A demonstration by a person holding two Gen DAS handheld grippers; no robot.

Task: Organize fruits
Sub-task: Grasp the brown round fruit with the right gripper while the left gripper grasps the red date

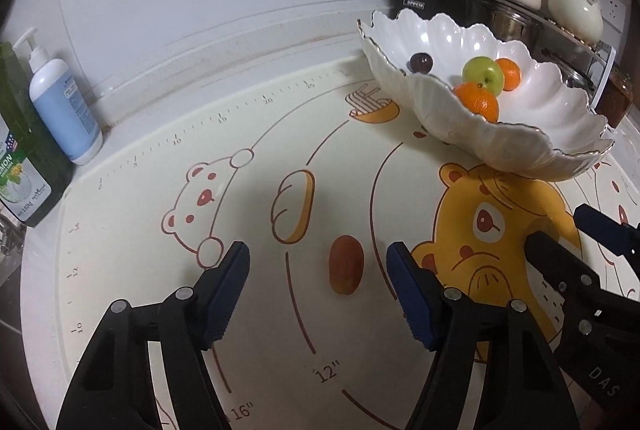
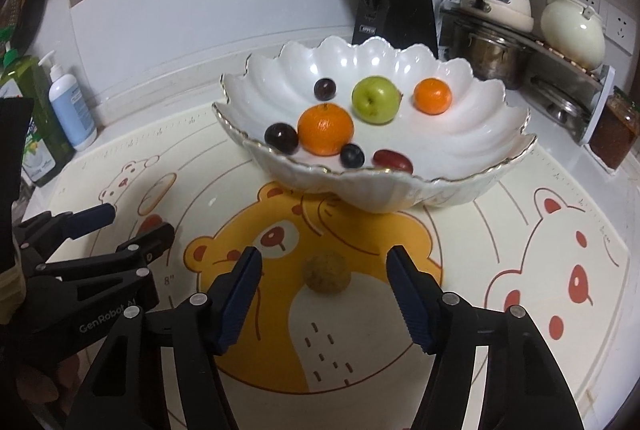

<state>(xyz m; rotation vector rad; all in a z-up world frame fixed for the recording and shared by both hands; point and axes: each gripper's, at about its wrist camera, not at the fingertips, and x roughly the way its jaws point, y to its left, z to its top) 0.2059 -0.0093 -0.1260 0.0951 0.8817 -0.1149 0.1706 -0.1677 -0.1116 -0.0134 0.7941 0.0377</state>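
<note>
Fruits are mostly gathered already, by the look of it: the white scalloped porcelain bowl with a gilt rim [image 2: 460, 185] holds seven pieces, while two stay out on the cream silicone baking mat printed with bears [image 2: 520, 370].

Inside the bowl, taking its middle as the dial's centre in the right wrist view, a green apple [image 2: 375, 99] sits near the centre. A small orange mandarin [image 2: 432, 96] lies at about 2 o'clock, and a larger orange mandarin [image 2: 325, 129] at 8 o'clock. One dark purple grape [image 2: 324, 88] rests at 10 o'clock. A second dark grape [image 2: 281, 137] touches the big mandarin's left side, and a third [image 2: 352, 155] sits just below that mandarin, at about 7 o'clock. An oblong red date [image 2: 393, 161] lies at 6 o'clock against the near wall.

Left to do, I judge: a reddish-brown oval fruit [image 1: 346, 264] lies on the mat between the spread fingers of the left gripper [image 1: 318, 292], untouched. A round, rough, tan fruit [image 2: 326, 273] sits on the yellow bear print, between the parted fingers of the right gripper [image 2: 324, 296], also untouched. Both tongs stand wide apart, holding nothing. So two lifts into the bowl, at 12 o'clock from each gripper, would seem to finish things.
</note>
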